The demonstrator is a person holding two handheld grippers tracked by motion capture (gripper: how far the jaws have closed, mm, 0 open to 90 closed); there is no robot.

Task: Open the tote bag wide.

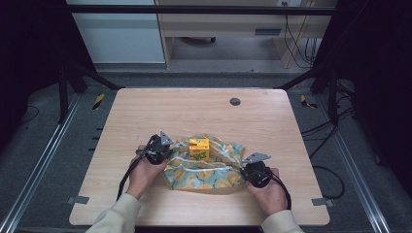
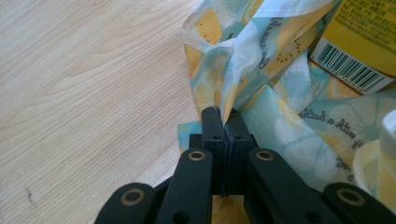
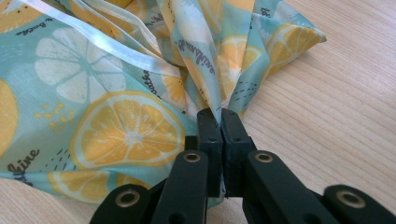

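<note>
On the near half of the pale wood-grain surface [image 1: 145,111] lies one item in work: a soft cloth bag printed with yellow lemon slices on light blue-green [image 1: 206,172], mouth facing away from you, spread between your two hands.

Contents: a yellow rectangular carton with green print [image 1: 199,148] stands upright in the bag's open mouth, at the far edge of the cloth. In the left gripper view its yellow side and a white barcode label [image 2: 350,70] sit at upper right, just beyond the gathered fabric.

Left gripper [image 1: 160,147]: your left hand [image 1: 143,172] holds it at the bag's left end. Its black fingers [image 2: 212,128] are pressed together with a fold of the printed cloth, near a white-trimmed edge, pinched between them.

Right gripper [image 1: 253,165]: your right hand [image 1: 269,191] holds it at the bag's right end. Its black fingers [image 3: 208,126] are likewise closed tight on a bunched pleat of the cloth, beside a white ribbon hem [image 3: 107,42].

Other fixtures: a small round grey grommet [image 1: 235,101] set in the surface near the far edge, well apart from the bag.
</note>
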